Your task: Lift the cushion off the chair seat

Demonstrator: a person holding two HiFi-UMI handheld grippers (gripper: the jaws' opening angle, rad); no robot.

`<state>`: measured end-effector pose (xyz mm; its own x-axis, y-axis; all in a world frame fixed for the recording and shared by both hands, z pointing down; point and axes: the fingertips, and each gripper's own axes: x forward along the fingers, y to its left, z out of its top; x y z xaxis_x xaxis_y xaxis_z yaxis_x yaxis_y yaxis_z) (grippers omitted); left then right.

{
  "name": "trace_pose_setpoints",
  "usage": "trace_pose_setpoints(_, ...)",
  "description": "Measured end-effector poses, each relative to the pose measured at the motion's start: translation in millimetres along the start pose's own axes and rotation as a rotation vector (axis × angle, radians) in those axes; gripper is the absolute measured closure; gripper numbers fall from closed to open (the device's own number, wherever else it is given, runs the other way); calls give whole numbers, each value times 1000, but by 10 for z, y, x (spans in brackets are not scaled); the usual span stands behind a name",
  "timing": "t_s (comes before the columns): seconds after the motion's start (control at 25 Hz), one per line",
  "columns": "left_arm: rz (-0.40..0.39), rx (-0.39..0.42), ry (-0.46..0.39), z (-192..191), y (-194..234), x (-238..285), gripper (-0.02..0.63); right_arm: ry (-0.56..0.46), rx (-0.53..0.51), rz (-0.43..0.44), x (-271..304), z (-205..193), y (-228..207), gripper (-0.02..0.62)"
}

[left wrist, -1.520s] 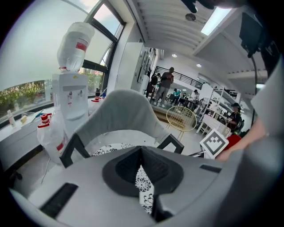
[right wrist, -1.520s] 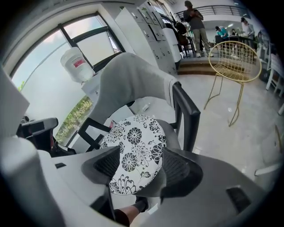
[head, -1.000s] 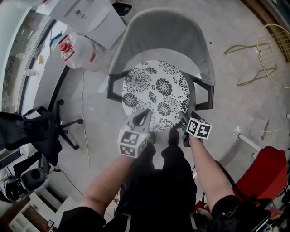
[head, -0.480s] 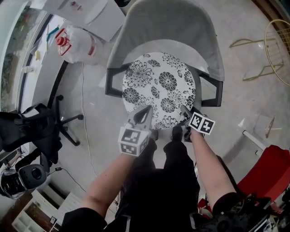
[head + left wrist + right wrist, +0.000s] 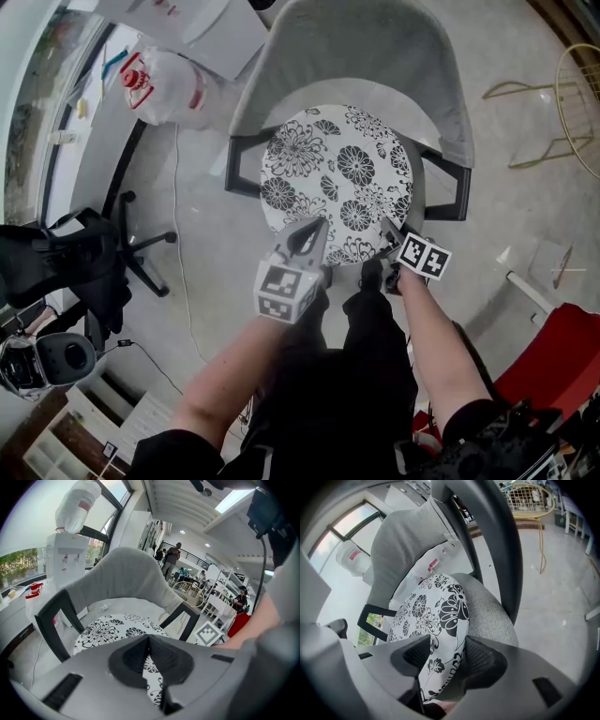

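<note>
Saw matt, flower-printed cloth on the cushion [image 5: 333, 173], coarse grey weave on the chair seat [image 5: 494, 616], smooth, faintly glossy floor [image 5: 216, 234].

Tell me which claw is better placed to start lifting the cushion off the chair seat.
Right. The right claw has the near edge of the cushion between its jaws, which are closing on it. The left claw hovers above the cushion with jaws together, holding nothing.
</note>
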<state>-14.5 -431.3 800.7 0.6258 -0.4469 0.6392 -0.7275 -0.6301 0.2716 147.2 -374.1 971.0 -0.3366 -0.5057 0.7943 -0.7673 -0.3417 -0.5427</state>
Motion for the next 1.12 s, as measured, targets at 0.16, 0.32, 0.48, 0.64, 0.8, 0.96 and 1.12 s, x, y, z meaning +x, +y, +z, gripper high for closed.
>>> trace_pose_setpoints(0.16,6,0,-10,-6,7,-40,598,-40,11,36,-22,32,41,368)
trace_pose_setpoints(0.32,40,21,-30,-1,46,-87,598,-61,37,47,28,34,110,405)
trace_pose_setpoints(0.48,41,12,-41,11,45,-117,598,-48,94,62,104,81,131,479)
trace_pose_setpoints(0.64,60,5,-40,23,63,-216,598,-43,47,38,50,102,242,533)
trace_pose_setpoints(0.8,67,5,-52,130,-1,-322,598,-38,-2,10,-69,170,388,551)
trace_pose_setpoints(0.96,81,9,-78,203,-66,-415,598,-44,-89,13,-160,240,556,557)
trace_pose_setpoints(1.12,105,-4,-118,280,-151,-545,598,-40,-154,21,-321,314,749,557)
